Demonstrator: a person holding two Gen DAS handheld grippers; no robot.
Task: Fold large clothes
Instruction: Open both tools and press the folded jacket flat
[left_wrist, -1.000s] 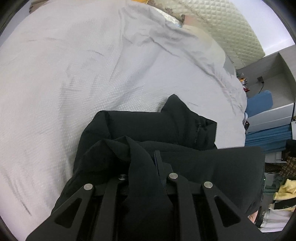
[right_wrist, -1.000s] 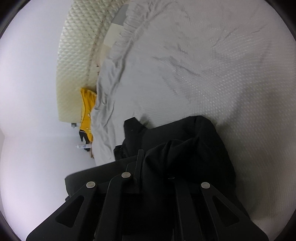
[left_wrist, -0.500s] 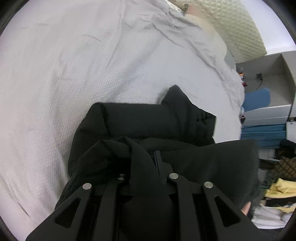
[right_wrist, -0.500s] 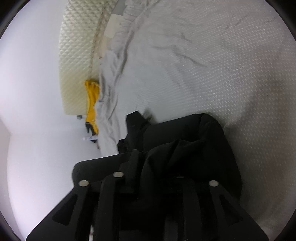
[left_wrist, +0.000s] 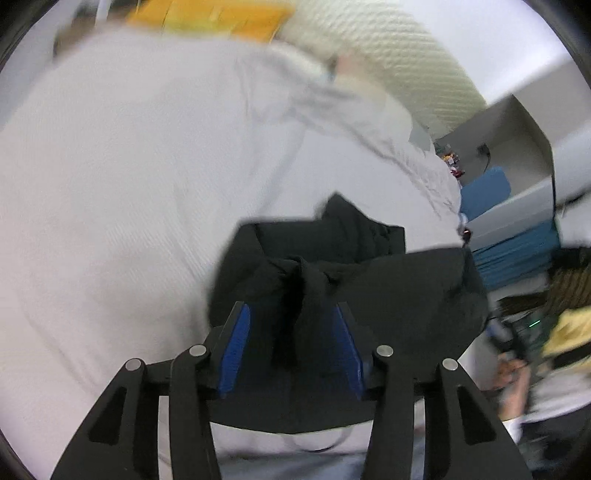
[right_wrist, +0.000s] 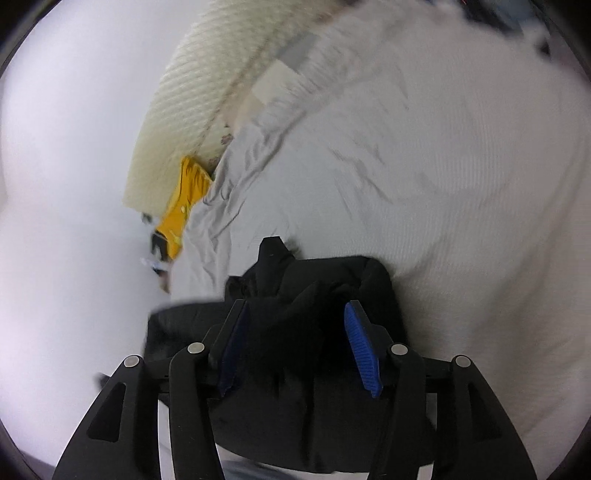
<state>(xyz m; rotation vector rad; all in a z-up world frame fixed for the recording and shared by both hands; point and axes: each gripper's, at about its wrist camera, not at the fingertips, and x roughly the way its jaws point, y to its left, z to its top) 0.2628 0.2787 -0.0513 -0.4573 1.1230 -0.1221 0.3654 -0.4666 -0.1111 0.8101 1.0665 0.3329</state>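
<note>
A black garment (left_wrist: 388, 288) lies folded in a bundle on the pale grey bed sheet (left_wrist: 129, 184), near the bed's near edge. My left gripper (left_wrist: 291, 317) is open, its blue pads (left_wrist: 236, 343) apart, with a bunched ridge of the black cloth standing between them. In the right wrist view the same black garment (right_wrist: 332, 280) lies on the sheet (right_wrist: 461, 166). My right gripper (right_wrist: 295, 317) is open too, blue pads (right_wrist: 362, 350) apart, with a peak of cloth between them. Both views are motion blurred.
A cream quilted headboard (left_wrist: 388, 55) stands at the bed's far end. A yellow item (right_wrist: 181, 210) lies beside the bed. Blue furniture (left_wrist: 517, 236), a grey shelf unit (left_wrist: 517, 140) and a pile of clothes (left_wrist: 561, 332) stand to the right of the bed.
Both grippers were shut on the black garment; now both have opened and let the cloth go. Both cameras have pulled back and tilted, blurring the views.
</note>
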